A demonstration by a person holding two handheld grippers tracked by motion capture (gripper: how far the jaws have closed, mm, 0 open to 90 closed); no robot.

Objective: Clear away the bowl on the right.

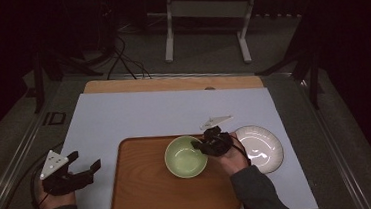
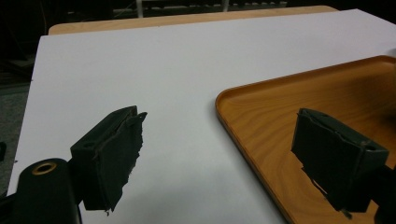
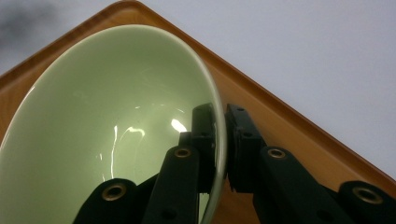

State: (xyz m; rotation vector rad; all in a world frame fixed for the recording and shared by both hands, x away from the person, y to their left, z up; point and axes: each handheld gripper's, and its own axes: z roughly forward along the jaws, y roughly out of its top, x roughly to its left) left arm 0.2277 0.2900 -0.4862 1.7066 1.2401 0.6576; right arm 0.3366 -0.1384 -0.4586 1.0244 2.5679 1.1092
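Note:
A pale green bowl (image 1: 185, 156) sits over the right part of a wooden tray (image 1: 140, 188). My right gripper (image 1: 200, 146) is shut on the bowl's right rim. In the right gripper view one jaw lies inside the green bowl (image 3: 107, 135) and the other outside, with the rim pinched between them at my right gripper (image 3: 221, 126), above the tray (image 3: 299, 140). My left gripper (image 1: 85, 163) stands open at the tray's left edge. In the left gripper view my left gripper (image 2: 219, 140) has nothing between its black jaws, which straddle the tray's rim (image 2: 233, 121).
A white plate (image 1: 259, 148) lies on the white sheet (image 1: 164, 111) just right of the tray, behind my right hand. The sheet covers a wooden tabletop (image 1: 172, 83). A white table frame (image 1: 206, 12) and cables stand on the floor beyond.

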